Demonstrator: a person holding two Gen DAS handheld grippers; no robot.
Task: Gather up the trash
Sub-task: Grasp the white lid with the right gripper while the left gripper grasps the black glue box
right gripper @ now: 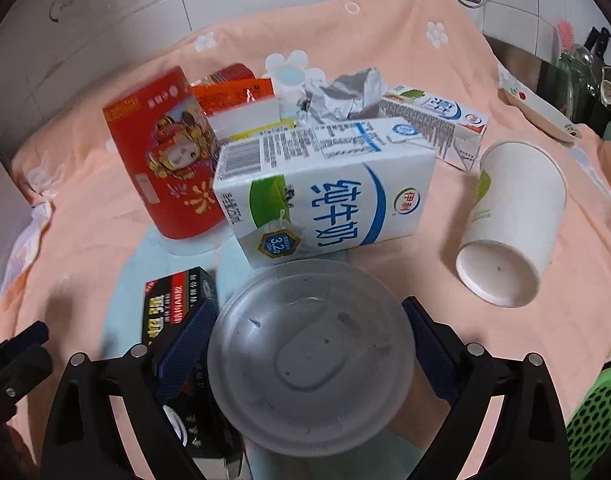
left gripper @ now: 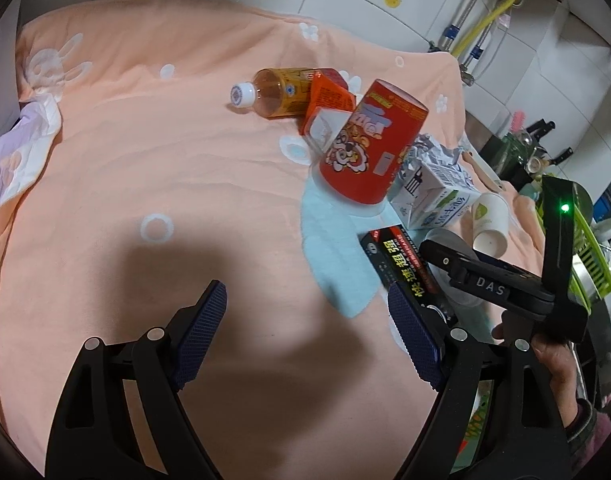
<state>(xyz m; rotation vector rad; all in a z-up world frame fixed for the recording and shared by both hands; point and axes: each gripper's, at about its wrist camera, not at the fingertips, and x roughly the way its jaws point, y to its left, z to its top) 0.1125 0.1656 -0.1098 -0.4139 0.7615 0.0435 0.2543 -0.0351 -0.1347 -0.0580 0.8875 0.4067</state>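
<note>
Trash lies on a peach cloth (left gripper: 145, 160). A clear round plastic lid (right gripper: 309, 368) rests on it between the fingers of my right gripper (right gripper: 307, 308), which is open; its pads stand at the lid's rim without visibly pressing. Behind the lid lies a white milk carton (right gripper: 325, 192), a red paper tub (right gripper: 165, 160) and crumpled foil (right gripper: 345, 96). A white paper cup (right gripper: 509, 232) lies on its side to the right. A black box (right gripper: 173, 304) sits under the right gripper's left finger. My left gripper (left gripper: 305, 320) is open and empty above bare cloth.
A tea bottle (left gripper: 277, 90) and an orange carton (left gripper: 325, 104) lie beyond the red tub. A second milk carton (right gripper: 437, 120) lies at the back. A green perforated basket (right gripper: 597, 420) stands at the right edge, with a plate (right gripper: 541, 112) and kitchenware behind it.
</note>
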